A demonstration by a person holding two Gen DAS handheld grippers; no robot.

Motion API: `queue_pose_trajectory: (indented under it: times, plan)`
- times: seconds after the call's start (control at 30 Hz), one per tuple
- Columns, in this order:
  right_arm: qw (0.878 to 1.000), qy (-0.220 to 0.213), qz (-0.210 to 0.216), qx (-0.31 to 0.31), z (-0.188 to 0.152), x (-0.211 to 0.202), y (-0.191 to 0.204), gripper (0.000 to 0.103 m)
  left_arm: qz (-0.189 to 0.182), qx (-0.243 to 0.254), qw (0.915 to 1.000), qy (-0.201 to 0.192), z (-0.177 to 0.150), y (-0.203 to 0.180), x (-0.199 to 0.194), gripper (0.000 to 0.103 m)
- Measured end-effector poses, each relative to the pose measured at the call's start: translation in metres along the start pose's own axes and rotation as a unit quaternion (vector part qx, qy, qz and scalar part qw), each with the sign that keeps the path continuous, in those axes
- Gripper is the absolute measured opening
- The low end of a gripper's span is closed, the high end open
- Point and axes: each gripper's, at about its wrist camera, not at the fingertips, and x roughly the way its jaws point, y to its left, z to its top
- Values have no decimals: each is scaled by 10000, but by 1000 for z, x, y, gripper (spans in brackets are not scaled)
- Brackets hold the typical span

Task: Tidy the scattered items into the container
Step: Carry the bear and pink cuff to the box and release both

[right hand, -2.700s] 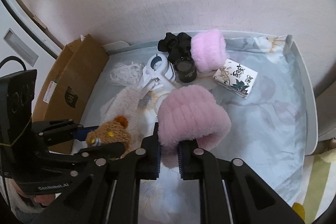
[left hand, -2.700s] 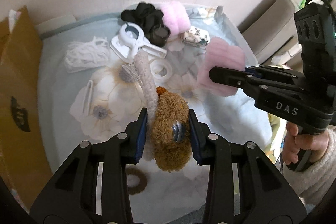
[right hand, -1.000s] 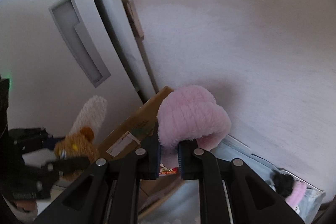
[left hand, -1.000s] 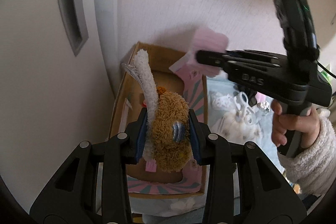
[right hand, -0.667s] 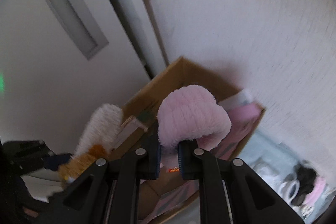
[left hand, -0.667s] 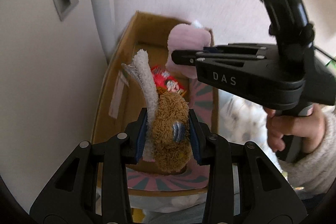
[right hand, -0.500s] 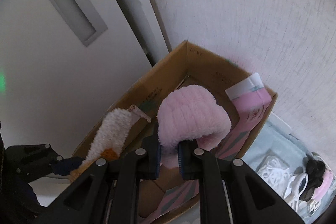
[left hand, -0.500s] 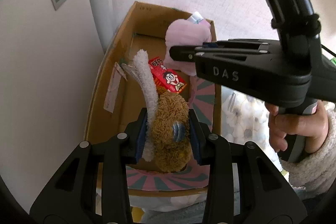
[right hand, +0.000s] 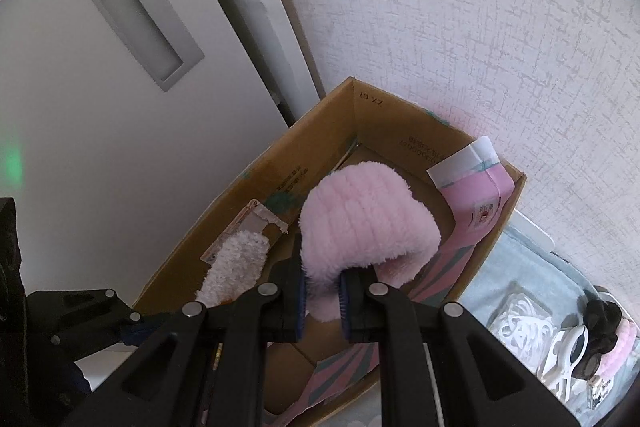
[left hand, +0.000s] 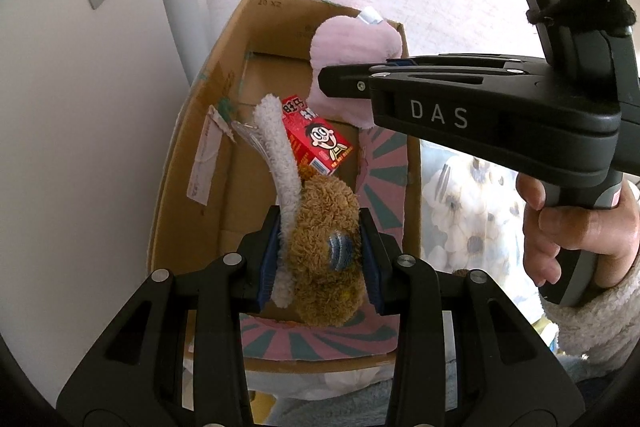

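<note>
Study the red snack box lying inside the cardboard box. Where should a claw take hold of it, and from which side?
Grip the red snack box across its two long side faces, coming down from above. It lies flat on the floor of the cardboard box with its printed face up, so its narrow width likely suits the jaws. The box walls block a sideways approach.

Textured white wall (right hand: 460,27) (grey door (right hand: 100,107))

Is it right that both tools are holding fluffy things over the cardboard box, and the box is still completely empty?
Not quite. Both tools do hold fluffy things over the cardboard box, but it isn't empty: the left wrist view shows a red snack carton lying inside it.
</note>
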Motion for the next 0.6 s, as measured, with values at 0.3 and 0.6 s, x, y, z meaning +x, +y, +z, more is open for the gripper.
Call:
queue_pose_trajectory:
  times: [0.3,0.6]
  plan:
    - [9996,186,-15,216,-4,2,0,46,184,105,9994,-264,2,-7,-11,100]
    - [9996,-33,-18,285,7,-7,-5,61,253,-46,9995,-201,-4,1,-19,100]
